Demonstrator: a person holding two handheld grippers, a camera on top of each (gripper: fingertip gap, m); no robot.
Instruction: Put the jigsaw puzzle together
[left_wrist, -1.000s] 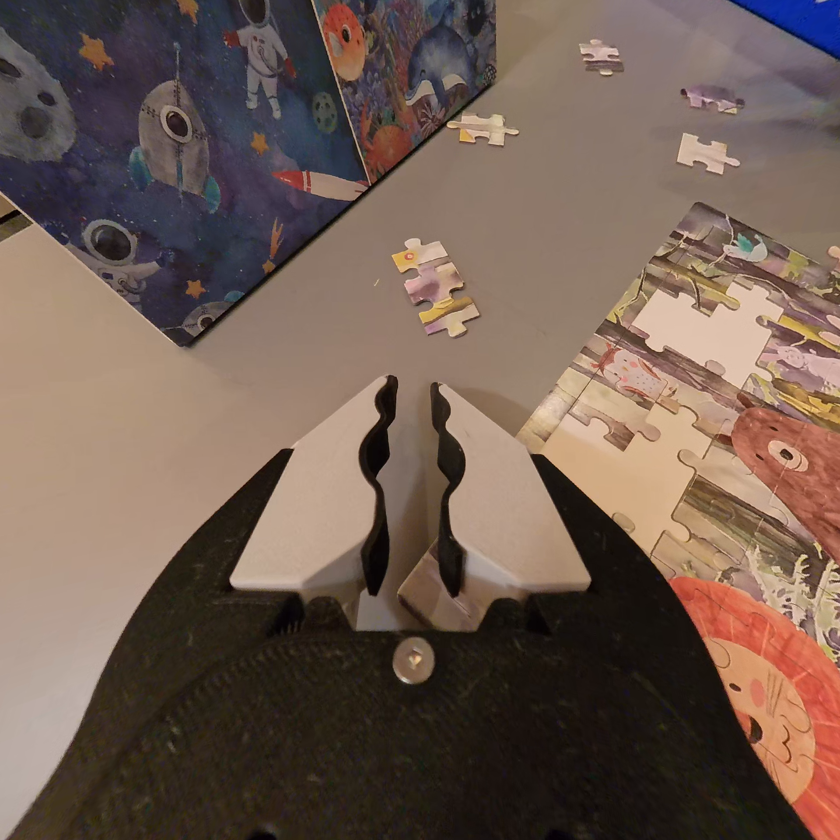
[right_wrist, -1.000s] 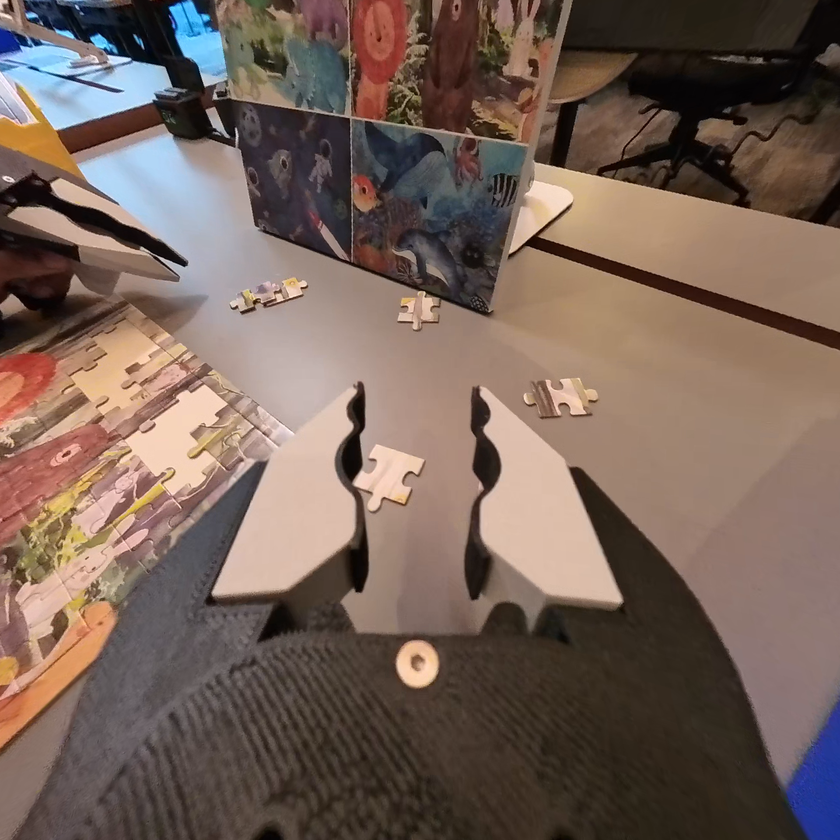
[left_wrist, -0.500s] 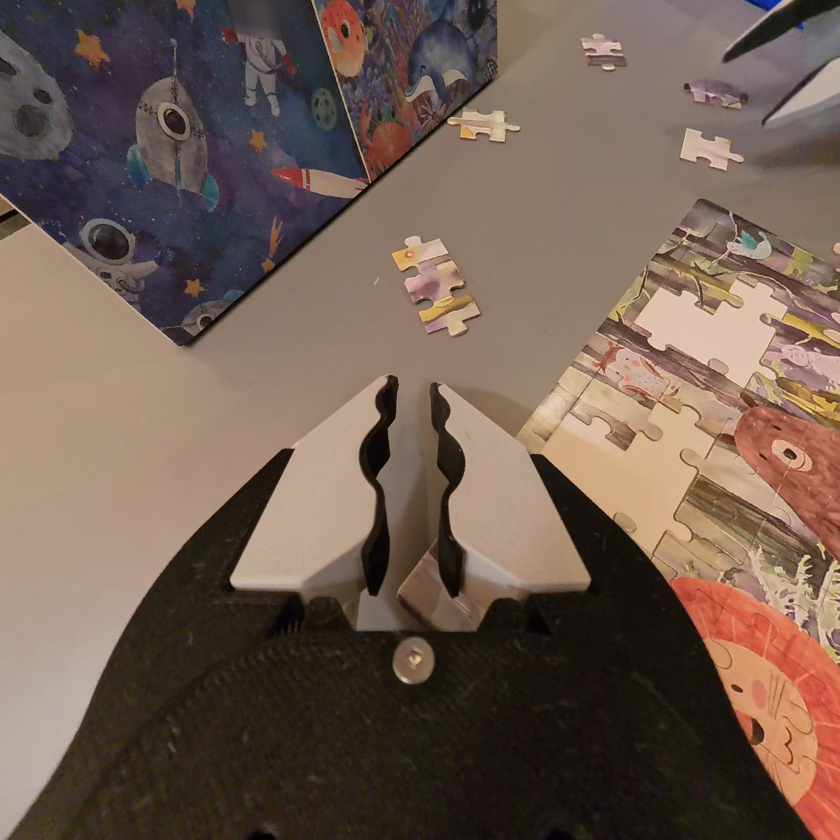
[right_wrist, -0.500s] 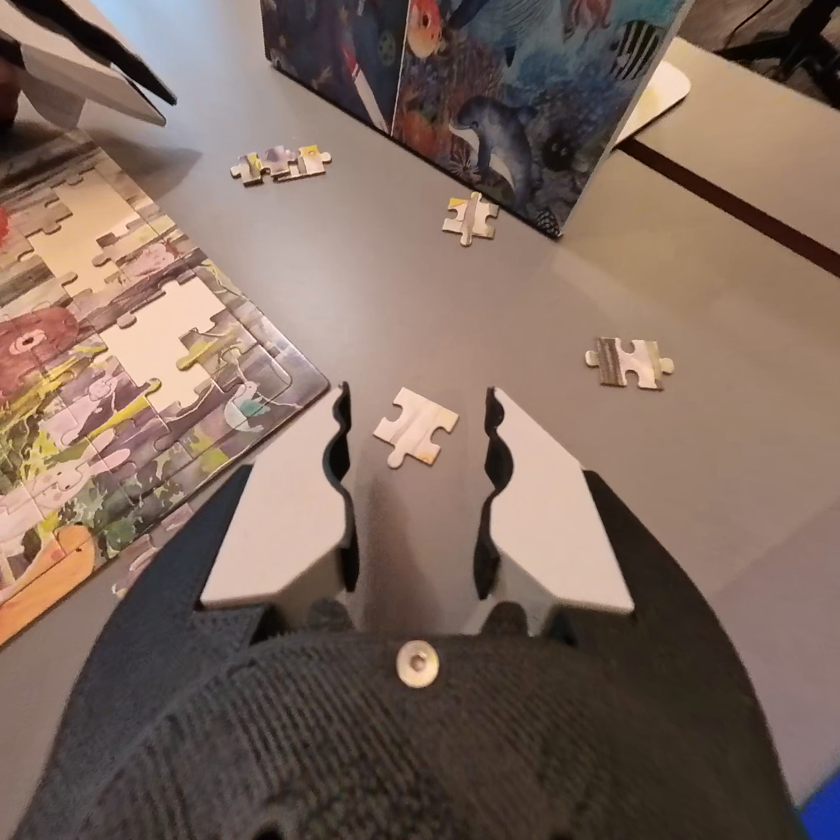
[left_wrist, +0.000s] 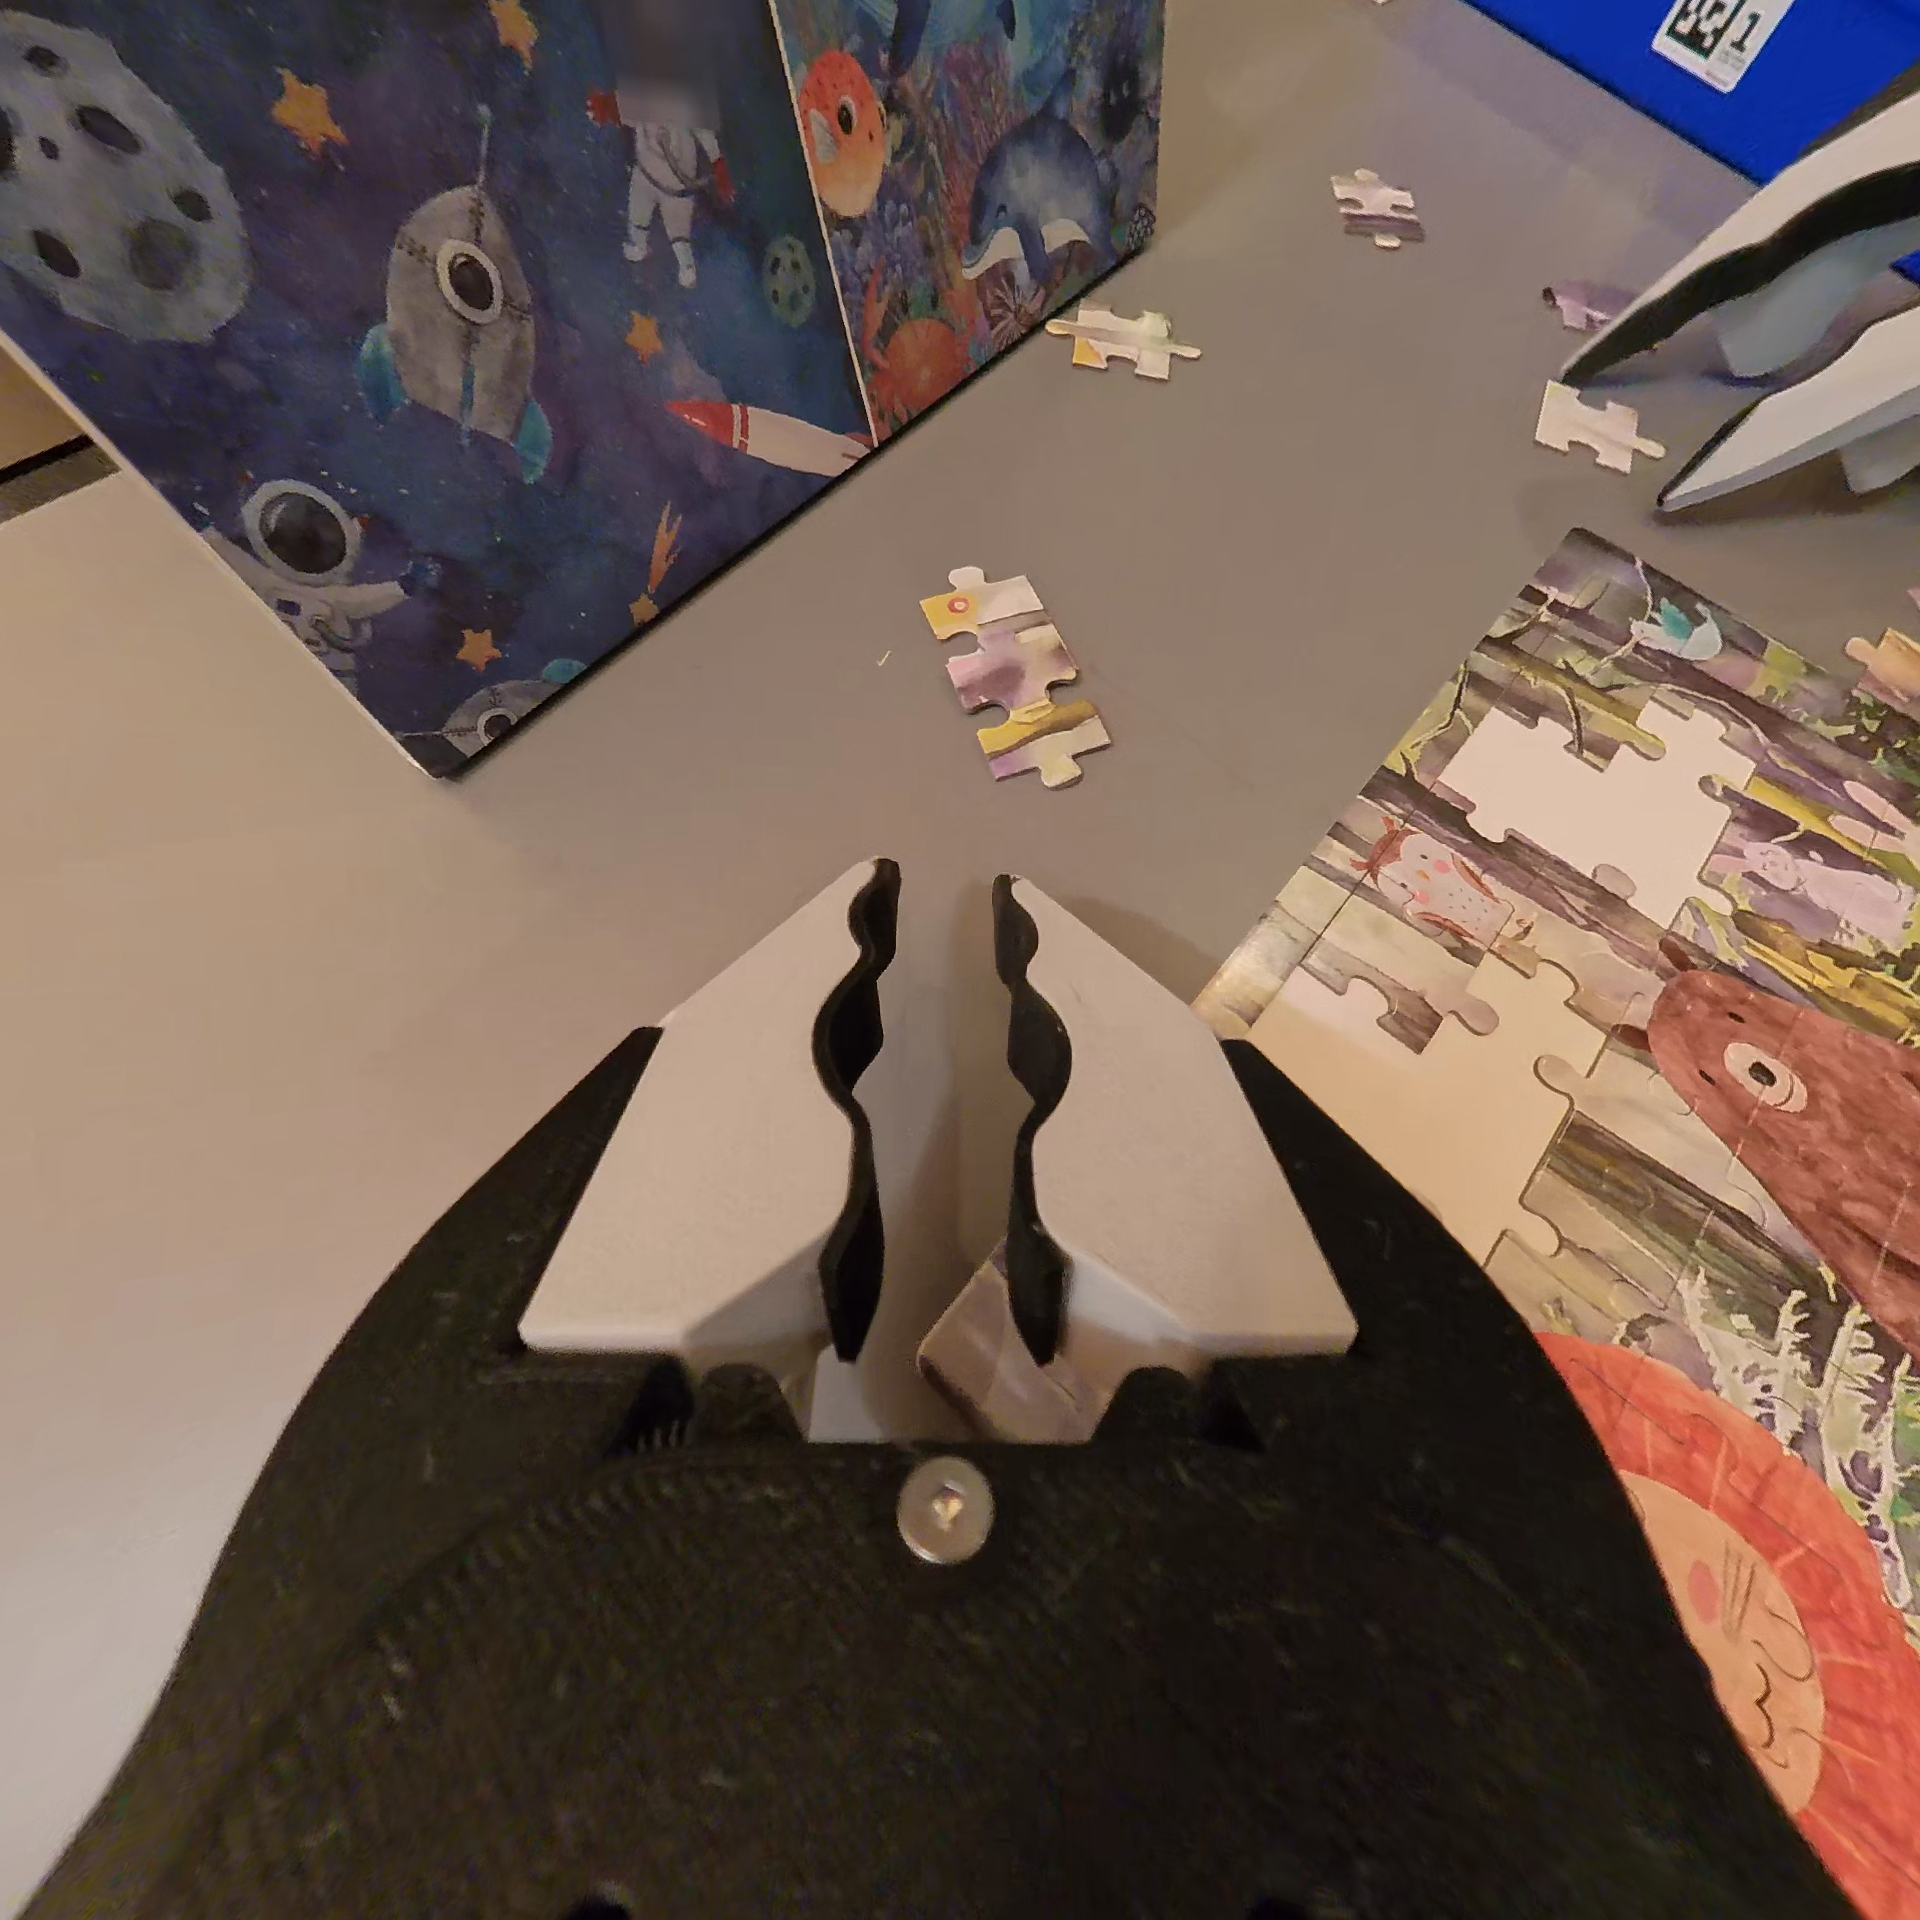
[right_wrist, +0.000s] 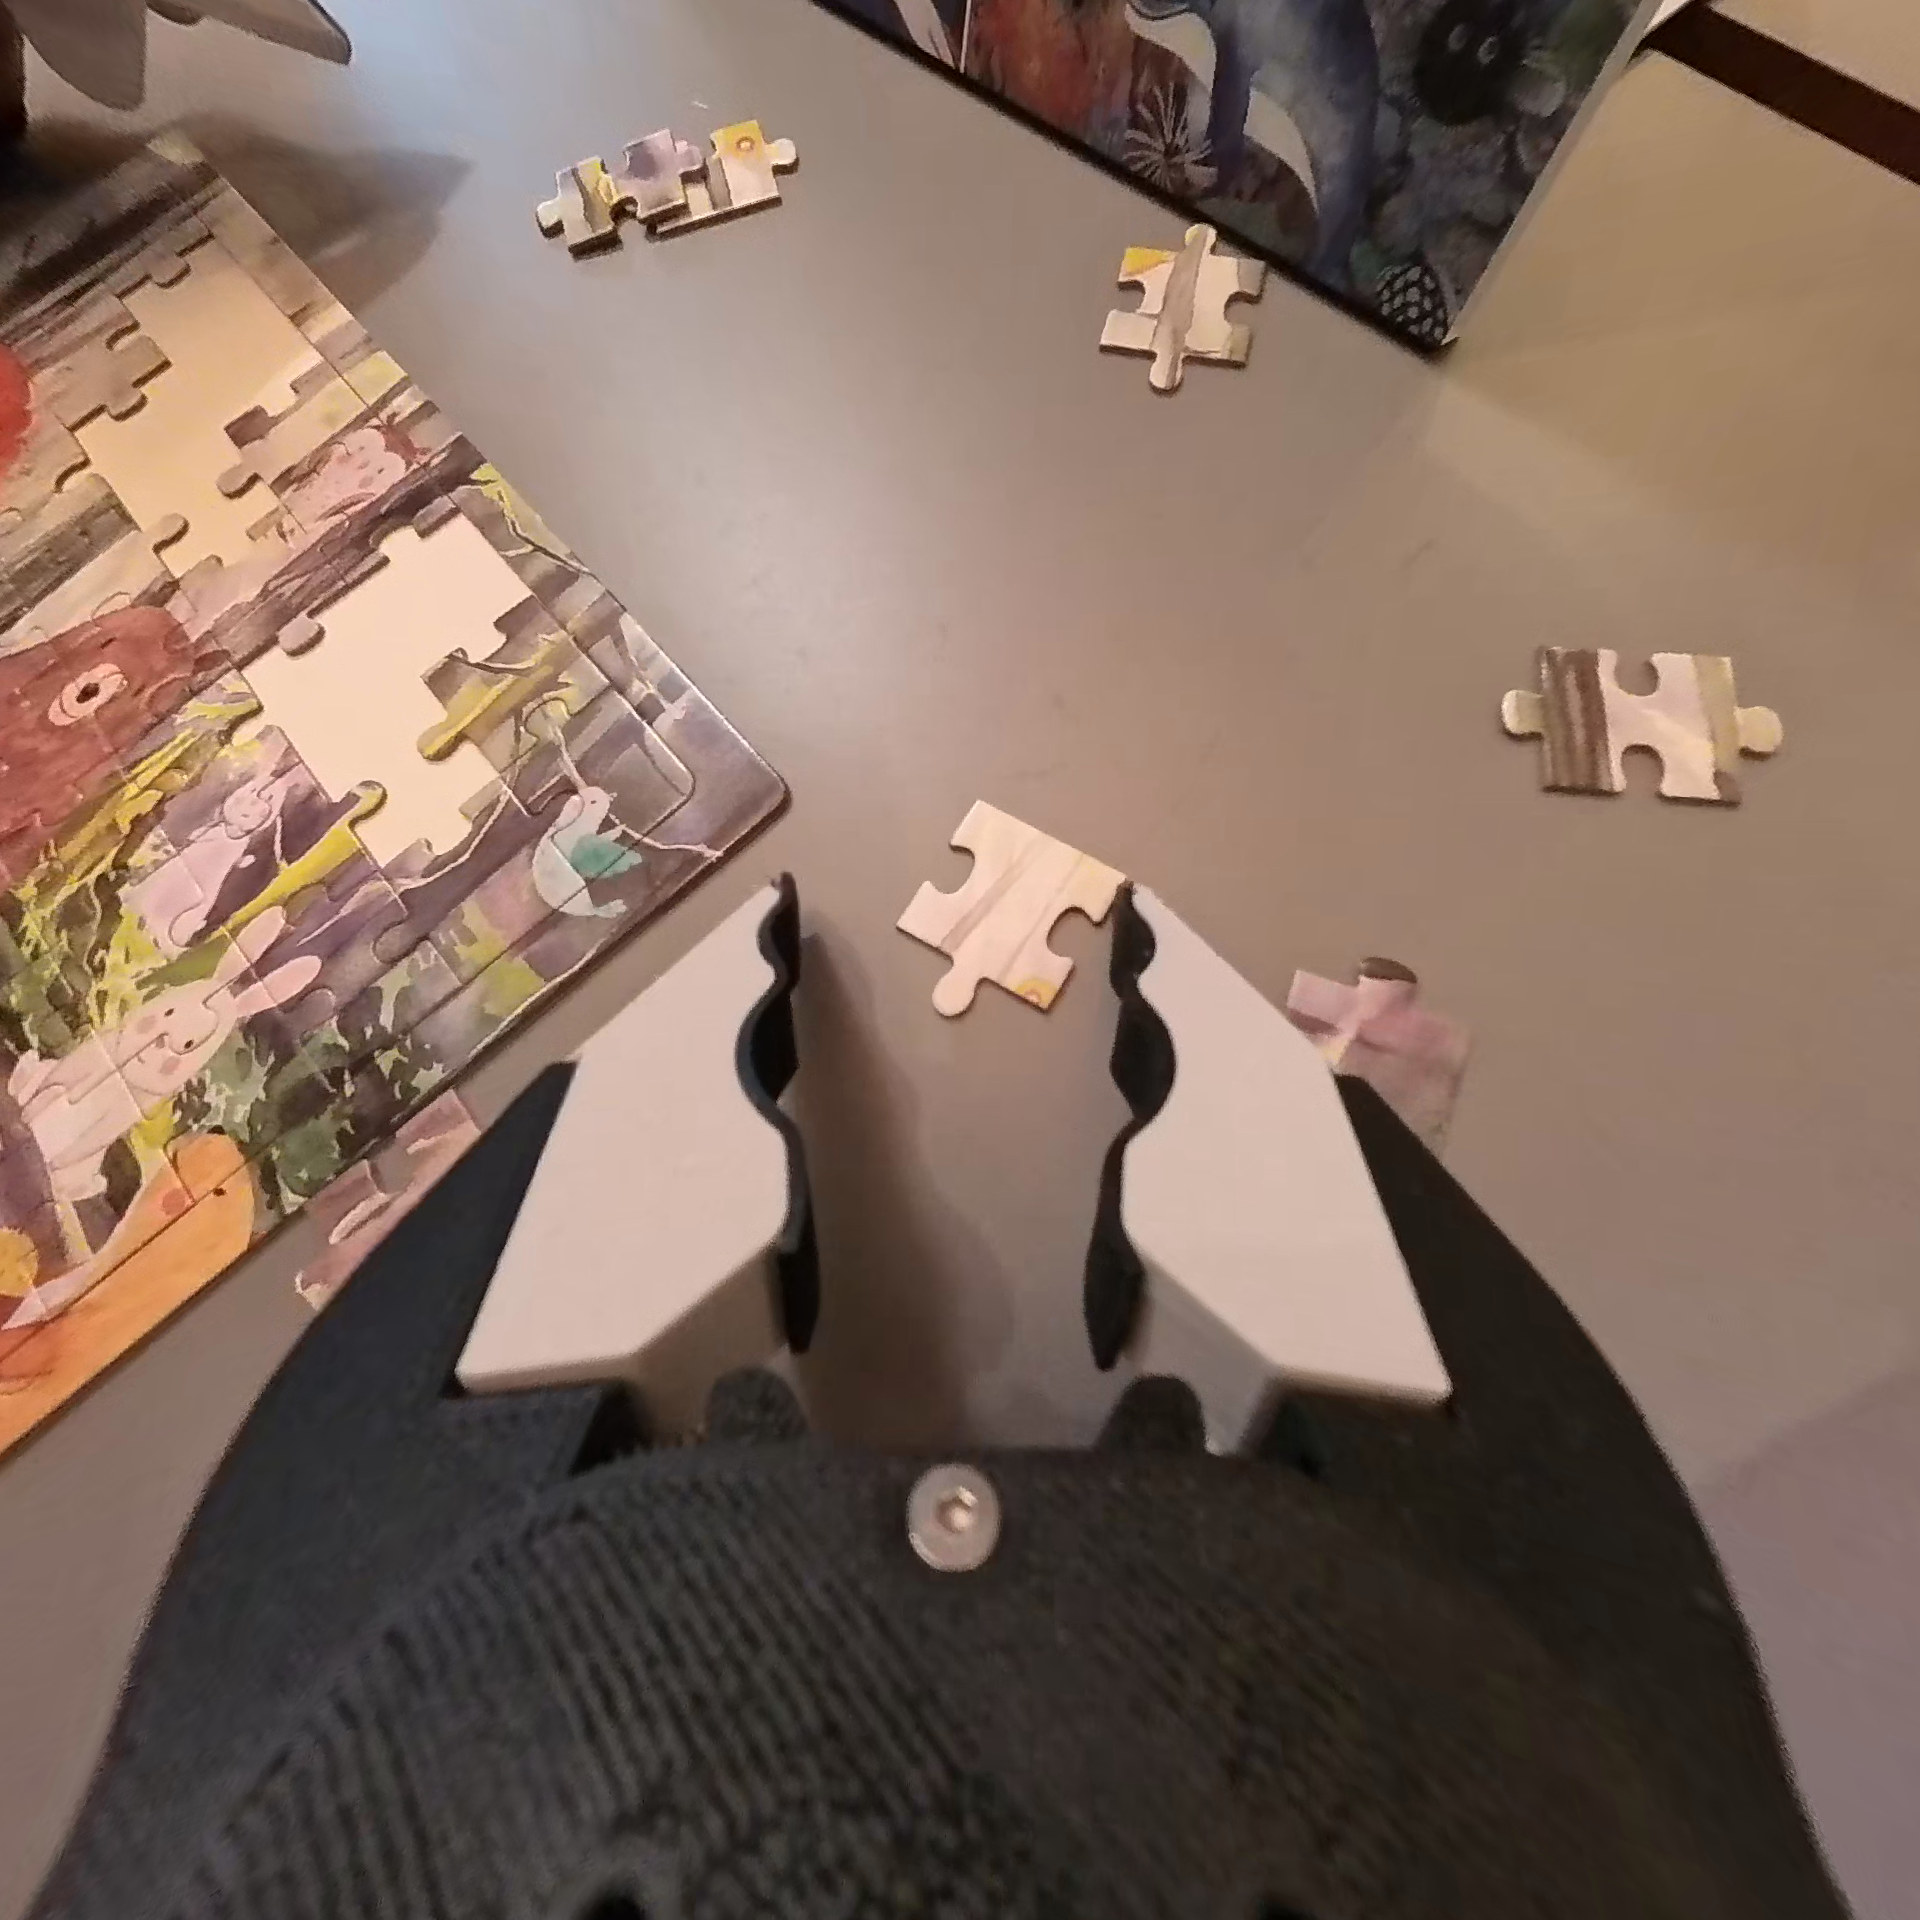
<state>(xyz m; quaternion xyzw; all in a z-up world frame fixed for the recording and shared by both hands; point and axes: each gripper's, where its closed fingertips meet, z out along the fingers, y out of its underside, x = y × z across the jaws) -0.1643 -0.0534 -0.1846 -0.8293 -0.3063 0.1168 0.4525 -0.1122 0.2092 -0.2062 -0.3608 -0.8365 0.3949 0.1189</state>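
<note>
Right claw: our right claw (right_wrist: 951, 899) hangs just above the grey table (right_wrist: 1039, 582), its jaws spread wide and holding nothing.
Target piece: the pale cream cardboard jigsaw piece (right_wrist: 1006, 920) lies flat on the table just ahead of the fingertips, its corner close against the right one; we cannot tell if they touch.
Handling: we judge it light, thin and fairly stiff, likely to skate on the smooth table. Lying flat, it offers only its edges, so we would pinch across two opposite sides, or tip one edge up first.
Lilac piece: a blurred lilac piece (right_wrist: 1387, 1029) sits just right of the claw.
Assembled puzzle: the colourful animal jigsaw puzzle board (right_wrist: 312, 727) lies to the left, with several pale gaps unfilled.
Left claw: our left claw (left_wrist: 940, 883) hovers by the puzzle's corner, jaws narrowly apart; a greyish scrap sits deep between them, and we cannot tell what it is.
Farther pieces: a joined strip of three pieces (left_wrist: 1013, 675), then a two-piece pair (right_wrist: 1636, 727).
Far end: the tall illustrated space-and-ocean cardboard box (left_wrist: 468, 312).
</note>
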